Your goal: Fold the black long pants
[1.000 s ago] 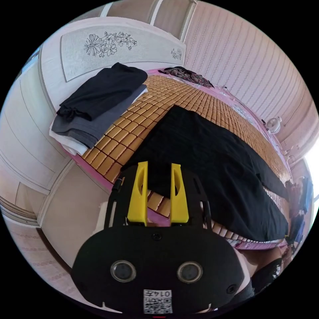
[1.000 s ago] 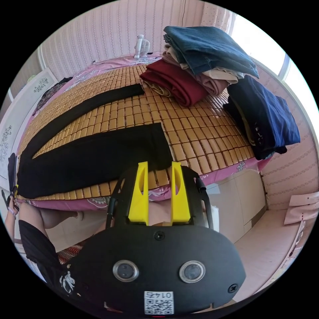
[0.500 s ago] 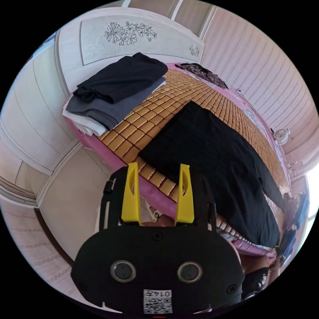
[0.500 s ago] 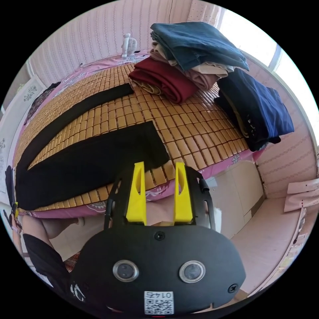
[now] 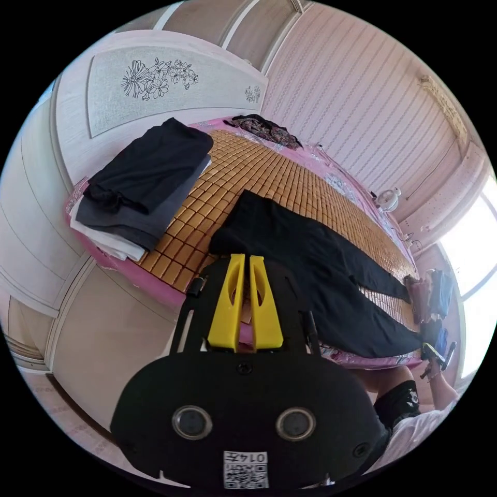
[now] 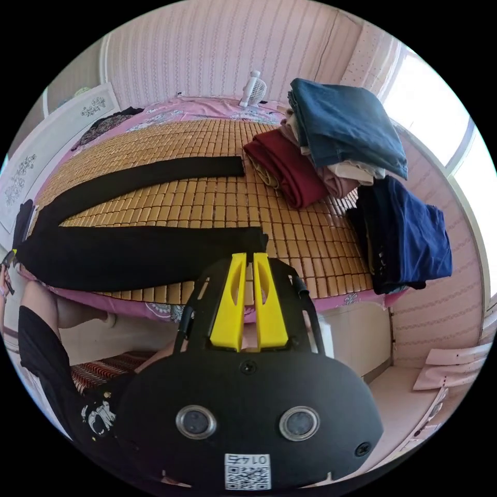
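— Where are the black long pants [image 6: 140, 253]?
— Spread flat on the woven bamboo bed mat [image 6: 207, 199], legs apart, waist toward the headboard end.
— And the yellow-jawed left gripper [image 5: 245, 261]?
— Jaws nearly together, empty, at the waist corner. The yellow-jawed right gripper [image 6: 248, 259] likewise, beside the near leg's hem.

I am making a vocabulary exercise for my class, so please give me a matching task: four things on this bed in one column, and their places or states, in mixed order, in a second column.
Things:
1. black pants
2. blue jeans
3. dark red garment
4. small white fan

Places or states:
A. on top of a folded pile
B. standing by the far wall
C. spread flat, legs apart
D. folded, lying directly on the mat

Pairs: 1-C, 2-A, 3-D, 4-B
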